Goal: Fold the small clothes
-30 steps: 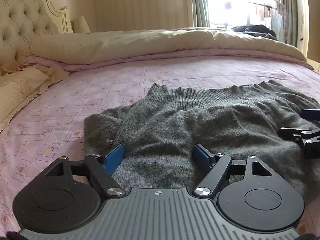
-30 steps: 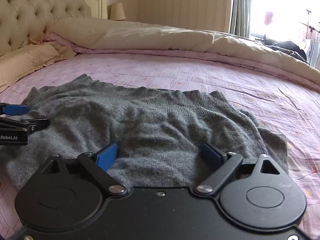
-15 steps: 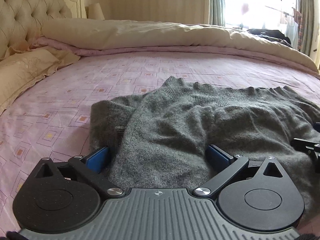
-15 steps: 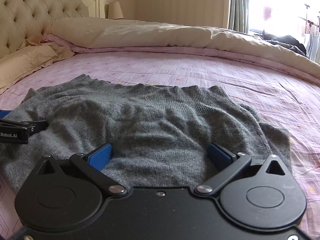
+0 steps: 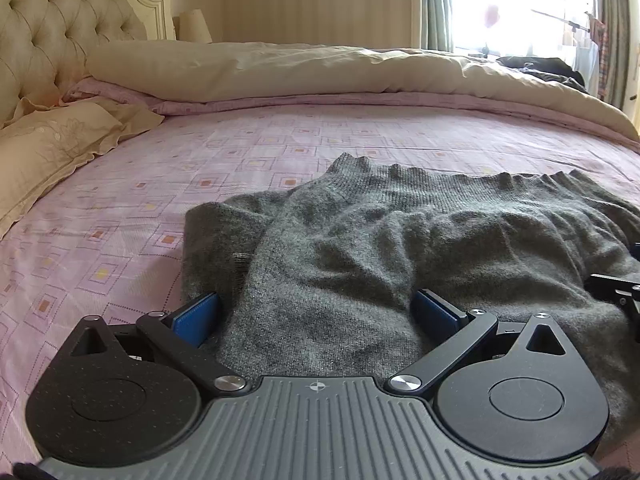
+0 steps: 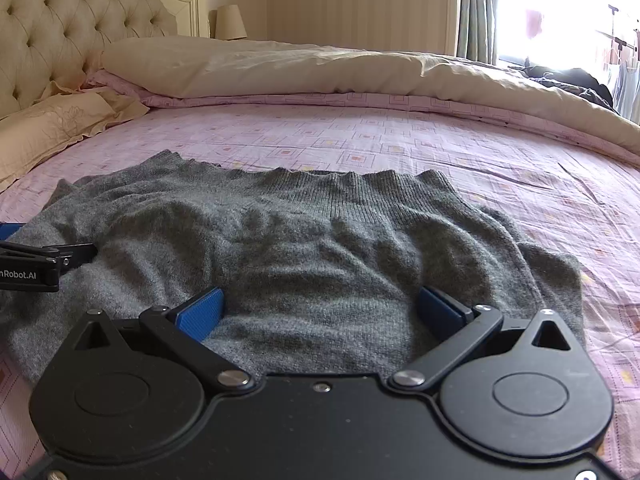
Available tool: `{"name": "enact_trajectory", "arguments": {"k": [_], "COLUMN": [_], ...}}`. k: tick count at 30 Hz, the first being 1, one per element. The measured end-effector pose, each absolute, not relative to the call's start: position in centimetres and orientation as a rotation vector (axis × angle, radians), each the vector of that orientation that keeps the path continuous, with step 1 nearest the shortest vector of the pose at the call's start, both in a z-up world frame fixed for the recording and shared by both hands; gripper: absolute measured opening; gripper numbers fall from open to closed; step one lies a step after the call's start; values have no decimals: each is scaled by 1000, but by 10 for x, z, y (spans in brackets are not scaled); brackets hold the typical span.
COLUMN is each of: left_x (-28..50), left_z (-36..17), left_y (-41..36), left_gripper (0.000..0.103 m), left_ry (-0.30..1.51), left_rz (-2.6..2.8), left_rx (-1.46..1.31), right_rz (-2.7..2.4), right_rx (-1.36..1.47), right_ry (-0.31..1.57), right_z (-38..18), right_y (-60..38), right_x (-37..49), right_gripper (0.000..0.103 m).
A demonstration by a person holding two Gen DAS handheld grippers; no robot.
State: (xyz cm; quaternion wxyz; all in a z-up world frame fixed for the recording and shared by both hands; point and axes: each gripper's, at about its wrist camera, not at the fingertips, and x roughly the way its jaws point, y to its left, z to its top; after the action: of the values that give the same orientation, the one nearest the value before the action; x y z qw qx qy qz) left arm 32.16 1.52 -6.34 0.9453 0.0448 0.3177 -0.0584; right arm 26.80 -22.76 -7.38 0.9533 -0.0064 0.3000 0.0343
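A grey knitted sweater lies folded across the pink patterned bedsheet, its ribbed hem along the far edge. One sleeve end pokes out flat at the left in the left wrist view. My left gripper stands open over the sweater's near left edge, its blue pads wide apart and pressing nothing. My right gripper is open too, low over the near right part of the sweater. Each gripper shows at the edge of the other's view: the right one, the left one.
A cream duvet is bunched along the far side of the bed. A cream pillow and a tufted headboard lie at the left. A bright window with curtains and dark clothing is at the far right.
Both grippers' jaws have spread wider, the left one more. The left wrist view has swung slightly, so the sweater now sits further right in it. The sweater lies as before.
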Motion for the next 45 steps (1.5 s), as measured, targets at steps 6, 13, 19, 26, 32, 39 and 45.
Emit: {"name": "enact_trajectory", "arguments": {"k": [6,13,19,26,32,39,45], "left_x": [321,321,322,322,322,322,322], "left_z": [-63,-63,-63,-64,-63,-63,-63], "left_y": [16,16,17,16,15,16,15], "left_gripper": [103,103,103,103,103,103,103], "left_ry": [646,648,649,649,649,649,649], "left_rz": [-117,-119,-121,-120,-121,-121,-120], "left_rx": [91,86,80,80,78,78,78], "right_rz": [68,66,74,119,155,102,85], "right_rx": [-14,-15,1,37,172,328,497], "right_ry": [611,613,617,650,600,677,756], "right_z": [-74,-74,-74,-64,-21,0,-8], "right_y": [-228,-228,-230,-237,-269,-341,-389], "right_x": [269,269,270,271,246,234,232], "right_gripper": [102,102,103,103,102,102,102]}}
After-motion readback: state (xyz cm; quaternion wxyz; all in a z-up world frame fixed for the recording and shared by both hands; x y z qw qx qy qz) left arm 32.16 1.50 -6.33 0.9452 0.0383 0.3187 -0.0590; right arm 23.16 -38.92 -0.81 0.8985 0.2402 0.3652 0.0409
